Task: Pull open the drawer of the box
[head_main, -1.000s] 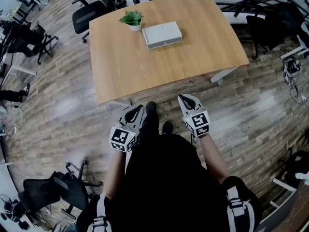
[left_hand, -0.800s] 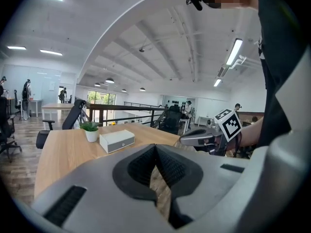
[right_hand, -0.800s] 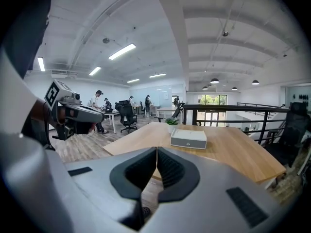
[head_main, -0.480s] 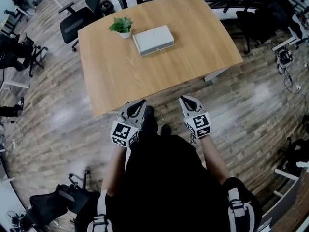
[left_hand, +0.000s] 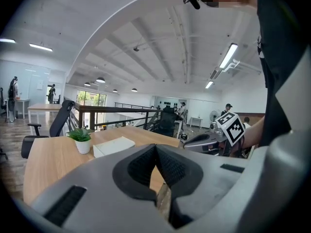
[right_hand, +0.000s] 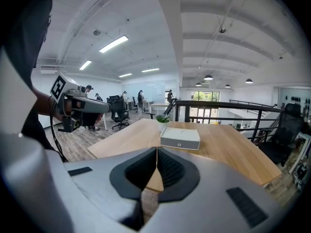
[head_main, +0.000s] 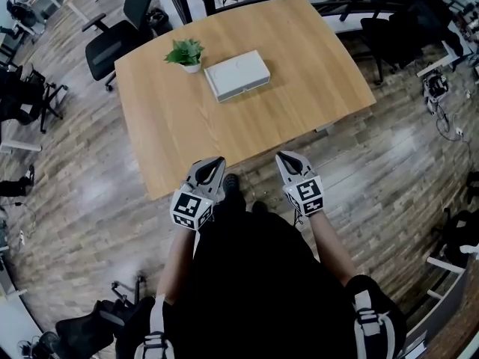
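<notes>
The box [head_main: 237, 75] lies upper centre, well beyond the left gripper [head_main: 217, 161] and right gripper [head_main: 284, 158], both pressed together on nothing, its drawer front facing them.

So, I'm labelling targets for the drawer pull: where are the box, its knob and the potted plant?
box [head_main: 238, 72], head view, middle of its top.
knob [right_hand: 179, 144], right gripper view, on the drawer front.
potted plant [head_main: 185, 51], head view, on its leaves.

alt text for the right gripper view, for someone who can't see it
The right gripper, jaws shut on nothing, points at a wooden table where a white drawer box sits shut beside a small potted plant. The left gripper shows at the left.
</notes>
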